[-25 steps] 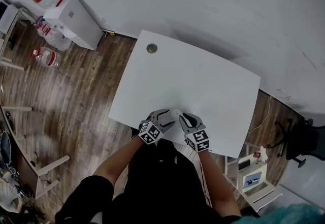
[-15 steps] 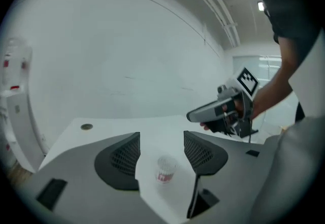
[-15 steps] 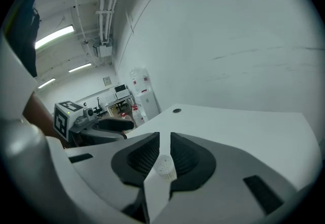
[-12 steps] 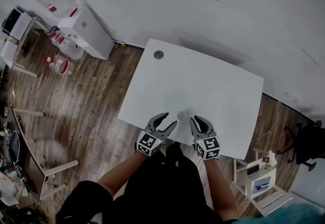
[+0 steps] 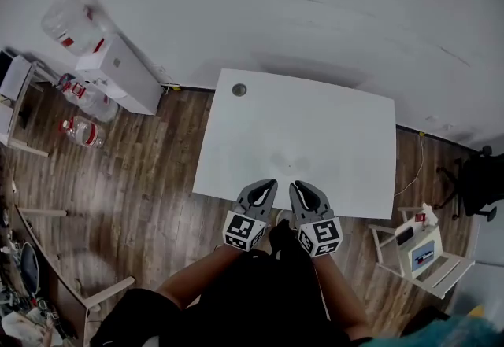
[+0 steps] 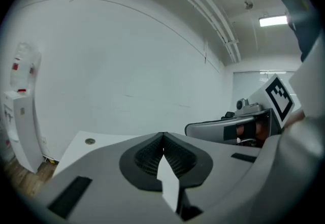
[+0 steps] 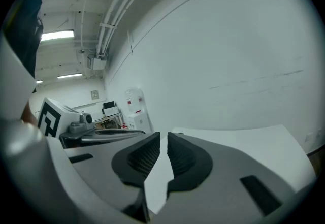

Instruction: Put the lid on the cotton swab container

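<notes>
Having lifted off the table [image 5: 315,125], the left gripper [image 5: 267,183] has shut empty and the right gripper [image 5: 298,186] stands barely ajar, also empty; the cotton swab container, released, no longer shows, probably lying below them, lidding likely done.

A: Bright and even?
B: Yes. A ceiling lamp [image 6: 274,21] glares in each gripper view; a soft shadow lies at the far edge of the desk [image 5: 331,141]. Fisheye bends every line, corners go black, the nearest parts blur.

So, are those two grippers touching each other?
Apart. The head view shows a strip of white table between the left gripper and the right gripper.
</notes>
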